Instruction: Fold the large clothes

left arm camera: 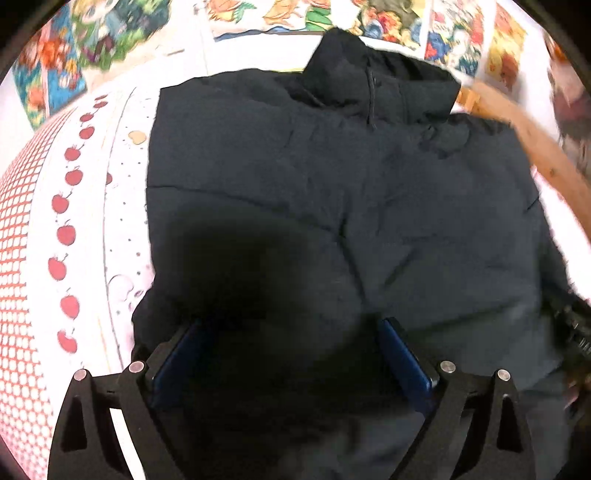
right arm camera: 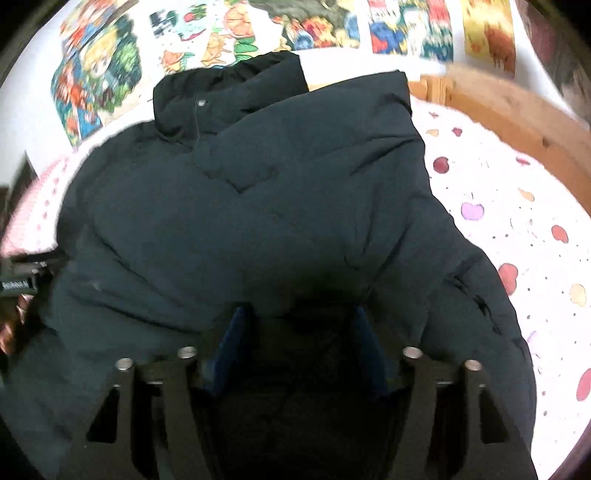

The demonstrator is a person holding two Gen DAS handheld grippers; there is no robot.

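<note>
**Jacket part-folded, both claws let go**

Left gripper [left arm camera: 291, 354] wide, right gripper [right arm camera: 301, 345] partly spread; neither pinches cloth, both over the near hem. Dark puffer jacket [left arm camera: 332, 206] lies on the apple-print bedsheet [left arm camera: 74, 221], sides look tucked in. Probably left: hem-to-collar [right arm camera: 229, 92] fold.

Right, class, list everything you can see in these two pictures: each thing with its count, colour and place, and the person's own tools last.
padded jacket: one, black, spread across the bed, collar toward the wall
bedsheet: one, white with an apple print, under the jacket
bed frame: one, light wood, along the bed's far edge
posters: several, multicoloured, on the wall behind
left gripper: one, black with blue pads, jaws open over the jacket's near edge
right gripper: one, black with blue pads, jaws open over the jacket's near edge
</note>
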